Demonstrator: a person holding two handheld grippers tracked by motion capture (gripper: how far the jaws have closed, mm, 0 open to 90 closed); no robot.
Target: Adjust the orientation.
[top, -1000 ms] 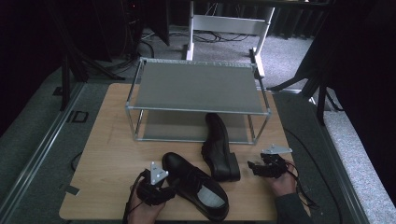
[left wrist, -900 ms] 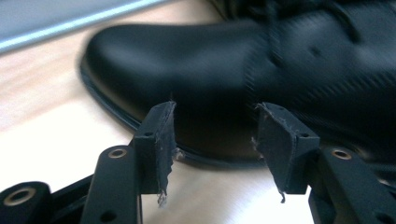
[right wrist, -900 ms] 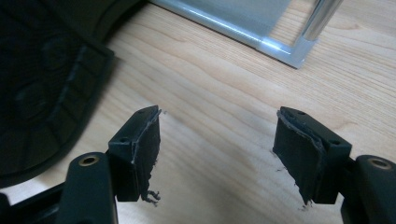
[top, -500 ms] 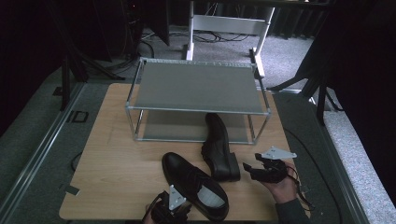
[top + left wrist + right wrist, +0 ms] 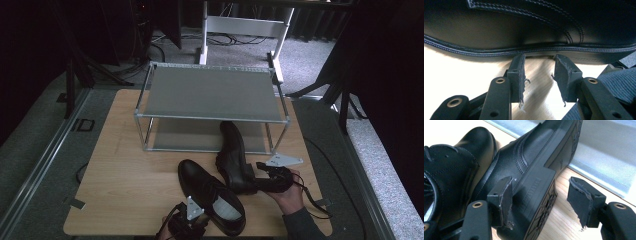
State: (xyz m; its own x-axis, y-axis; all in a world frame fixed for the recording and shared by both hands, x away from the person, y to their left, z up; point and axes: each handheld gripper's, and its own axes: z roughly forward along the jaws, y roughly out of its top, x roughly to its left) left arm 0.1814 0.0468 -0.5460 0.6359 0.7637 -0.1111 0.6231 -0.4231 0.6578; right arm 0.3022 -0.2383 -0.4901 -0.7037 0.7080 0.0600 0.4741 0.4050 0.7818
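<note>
My left claw (image 5: 539, 65) is released: its jaws have just been closing partway, with nothing between them but bare table (image 5: 125, 185), the tips nosed up against the sole edge of the upright shoe (image 5: 210, 200) near me, probably to steady it. My right claw (image 5: 540, 182) is also released, its jaws just narrowing around the heel of the second shoe (image 5: 232, 155), which lies on its side with its toe under the rack (image 5: 210, 92). The heel looks like the firmest place to grip for lifting it onto a shelf.
</note>
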